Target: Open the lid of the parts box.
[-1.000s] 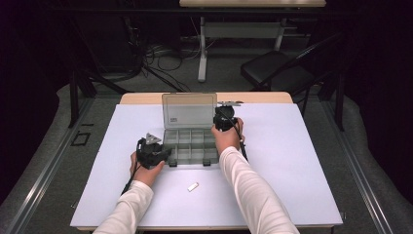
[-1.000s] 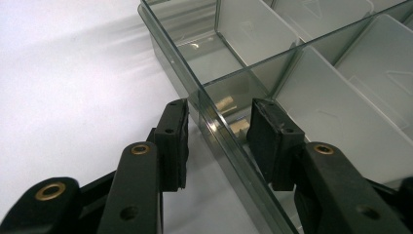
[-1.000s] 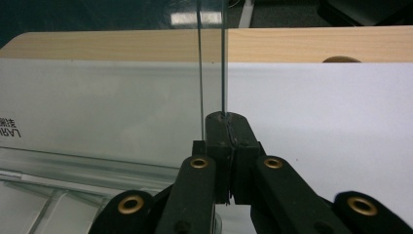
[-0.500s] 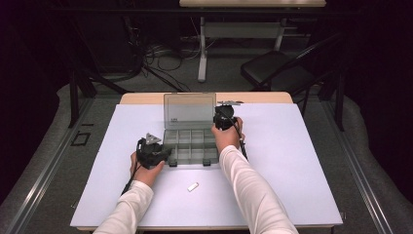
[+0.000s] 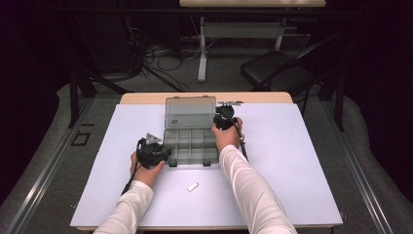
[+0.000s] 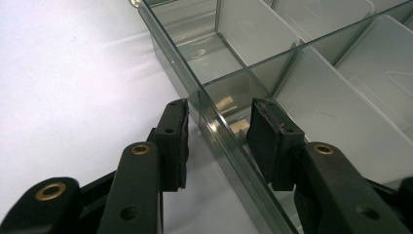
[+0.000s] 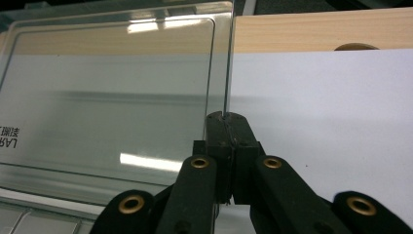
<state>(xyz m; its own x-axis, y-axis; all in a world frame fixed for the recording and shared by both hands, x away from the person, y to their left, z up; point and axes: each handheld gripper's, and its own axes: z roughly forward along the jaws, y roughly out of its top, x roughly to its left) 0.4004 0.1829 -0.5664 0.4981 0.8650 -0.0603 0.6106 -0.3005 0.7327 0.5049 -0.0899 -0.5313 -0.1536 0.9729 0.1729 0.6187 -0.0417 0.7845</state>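
Nothing really shifted in that last second: the clear compartment box (image 5: 191,141) sat mid-counter (image 5: 302,161), lid (image 7: 112,87) upright, so the opening looked done. Your left hand-held gripper (image 6: 219,126) straddled the box's front wall, jaws apart, while your right hand-held gripper (image 7: 228,127) stayed pinched on the lid's edge, forearm stretched forward.

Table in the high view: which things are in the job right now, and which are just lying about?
In the job:
- clear compartment box
- its raised lid
- left tongs astride the box wall
- right tongs shut at the lid's edge

Lying about:
- small white piece
- folding chair
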